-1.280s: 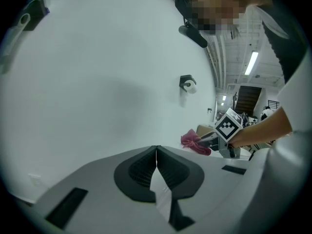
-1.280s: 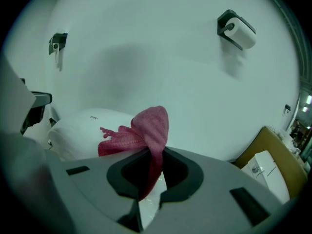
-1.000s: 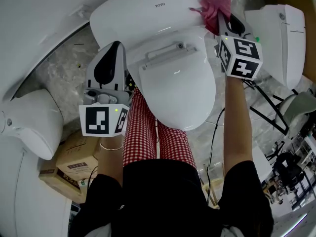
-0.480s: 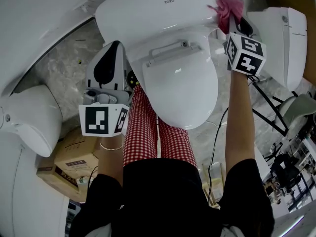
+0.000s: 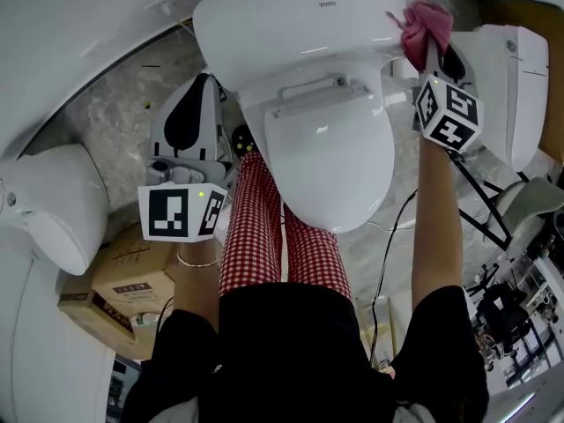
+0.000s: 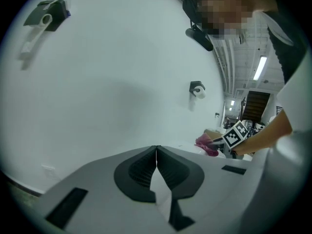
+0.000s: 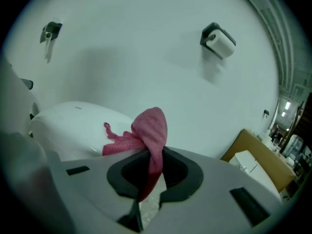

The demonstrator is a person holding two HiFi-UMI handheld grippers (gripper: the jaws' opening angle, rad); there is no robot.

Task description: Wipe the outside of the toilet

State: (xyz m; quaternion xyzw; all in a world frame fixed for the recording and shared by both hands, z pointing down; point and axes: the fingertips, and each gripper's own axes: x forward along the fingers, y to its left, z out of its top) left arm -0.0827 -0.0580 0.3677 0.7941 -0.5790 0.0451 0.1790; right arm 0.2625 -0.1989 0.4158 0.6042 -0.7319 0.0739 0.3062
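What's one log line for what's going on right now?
task: wipe toilet outside | right gripper: shut on pink cloth, at right end of toilet tank | left gripper: shut, empty, beside toilet

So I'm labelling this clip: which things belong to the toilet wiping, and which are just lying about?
Job: toilet, pink cloth, right gripper shut on it.
Lying about: cardboard box, neighbouring toilet, toilet roll, left gripper, shut and empty.

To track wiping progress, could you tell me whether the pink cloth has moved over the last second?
Yes, slightly: against the TOTO logo, the pink cloth in the right gripper has slid toward the tank's front right edge.
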